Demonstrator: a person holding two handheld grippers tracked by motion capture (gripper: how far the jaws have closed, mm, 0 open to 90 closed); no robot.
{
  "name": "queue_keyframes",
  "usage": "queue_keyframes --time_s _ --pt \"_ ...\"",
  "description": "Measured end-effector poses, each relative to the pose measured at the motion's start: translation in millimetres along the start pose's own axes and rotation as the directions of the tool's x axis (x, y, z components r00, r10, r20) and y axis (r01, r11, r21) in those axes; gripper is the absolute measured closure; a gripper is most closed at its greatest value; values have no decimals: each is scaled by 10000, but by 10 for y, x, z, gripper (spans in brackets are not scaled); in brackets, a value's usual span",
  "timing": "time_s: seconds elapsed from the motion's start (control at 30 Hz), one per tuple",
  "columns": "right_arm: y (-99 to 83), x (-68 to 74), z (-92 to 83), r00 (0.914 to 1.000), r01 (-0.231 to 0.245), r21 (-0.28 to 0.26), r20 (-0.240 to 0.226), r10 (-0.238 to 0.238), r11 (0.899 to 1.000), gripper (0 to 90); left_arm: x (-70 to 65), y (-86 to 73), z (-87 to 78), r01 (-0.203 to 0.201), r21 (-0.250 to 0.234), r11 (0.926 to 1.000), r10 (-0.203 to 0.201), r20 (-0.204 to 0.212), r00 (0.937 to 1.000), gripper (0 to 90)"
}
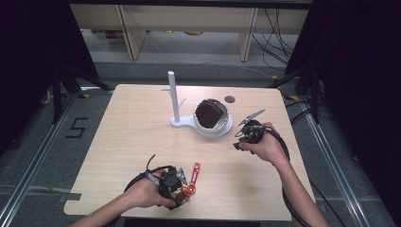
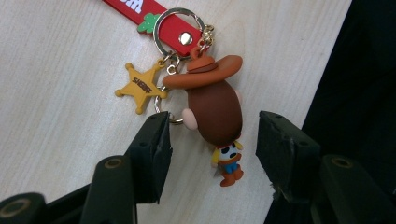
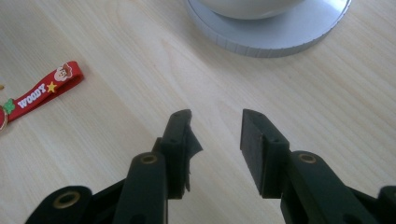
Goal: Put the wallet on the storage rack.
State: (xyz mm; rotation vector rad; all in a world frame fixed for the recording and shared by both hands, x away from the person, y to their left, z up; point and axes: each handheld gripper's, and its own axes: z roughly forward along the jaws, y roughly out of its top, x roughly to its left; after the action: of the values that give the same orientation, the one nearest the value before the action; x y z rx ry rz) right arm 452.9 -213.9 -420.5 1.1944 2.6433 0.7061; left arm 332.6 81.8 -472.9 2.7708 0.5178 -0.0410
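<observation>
brown and orange rubber sat between your left gripper [image 2: 211, 140] jaws: the cowboy keychain figure [image 2: 214, 109] lay flat on the pale wooden table [image 1: 142, 137], close to the near edge, in front of your left hand [image 1: 144, 193]. the jaws stood parted on either side of its head, and neither pad was pressing on it, so the grip was released. the figure's long axis ran straight out along the line of the gripper, feet toward you, hat away, with the key ring [image 2: 177, 28], the yellow sheriff star [image 2: 140, 87] and the red strap [image 1: 195, 173] trailing onward across the table. that meant the jaws would close across the narrow width of the head rather than along its length, which looked like the right way to take it. your right gripper [image 3: 215, 128] was well apart, up beside the white stand [image 1: 213, 124] with its upright post [image 1: 173, 97]; its jaws showed a gap with nothing in it, resting at about their narrowest. the left hand was plainly the nearer one, and closing it on the head looked like the coming move.
</observation>
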Motion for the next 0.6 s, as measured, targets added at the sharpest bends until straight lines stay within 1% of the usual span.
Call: queue_keyframes --time_s 0.07,0.1,0.13,0.17,0.2,0.23,0.27,0.3,0.33,0.37,0.4,0.43,0.5,0.53,0.57,0.6 --pt "-5 4 5 10000 -24 6 -96 24 10000 635 1 7 21 -59 43 10000 59 -6 10000 451" --pt "-8 8 11 9998 -42 17 -170 42 10000 634 -7 7 31 27 19 10000 -27 16 10000 454" --pt "-11 3 14 10000 -59 13 -38 59 10000 633 -6 9 34 -19 65 10000 19 16 10000 458" --pt "-11 3 14 10000 -59 13 -38 59 10000 633 -5 11 40 -84 95 9999 84 12 10000 458" --pt "-15 5 13 9998 -161 64 147 160 9998 633 -7 9 48 -99 138 9999 99 29 9999 467" --pt "-22 6 10 9998 -94 8 -153 94 10000 633 -7 9 50 -125 138 9998 125 22 9999 479" --pt "-24 -2 14 9998 39 -33 -171 -39 10000 633 -4 10 55 -168 95 9998 169 -33 9999 493" --pt "-36 3 13 9996 -91 -23 -252 90 10000 633 -4 9 58 -186 98 9998 187 -46 9998 531" --pt "-36 3 13 9996 -91 -23 -252 90 10000 633 -4 8 59 -184 103 9998 185 -48 9998 531" --pt "-44 7 17 9997 -137 3 -225 137 9999 632 -4 7 68 -108 60 9999 108 -45 9999 561" --pt "-44 7 17 9997 -137 3 -225 137 9999 632 -4 7 68 -108 60 9999 108 -45 9999 572" --pt "-56 -7 14 9997 -50 -45 -255 49 10000 631 -4 5 77 -127 122 9998 128 -51 9999 585" --pt "-59 -8 15 9996 -49 -37 -265 48 10000 631 -5 5 80 -122 140 9998 123 -51 9999 596" --pt "-67 -15 21 9999 -109 -10 -116 109 9999 630 -10 5 80 -66 133 9999 67 -33 10000 603" --pt "-67 -15 21 9999 -109 -10 -116 109 9999 630 -11 7 79 -37 113 9999 37 -27 10000 603" --pt "-71 -14 26 9996 -79 -62 -255 77 10000 629 -14 8 78 3 104 9999 -3 -29 10000 607"
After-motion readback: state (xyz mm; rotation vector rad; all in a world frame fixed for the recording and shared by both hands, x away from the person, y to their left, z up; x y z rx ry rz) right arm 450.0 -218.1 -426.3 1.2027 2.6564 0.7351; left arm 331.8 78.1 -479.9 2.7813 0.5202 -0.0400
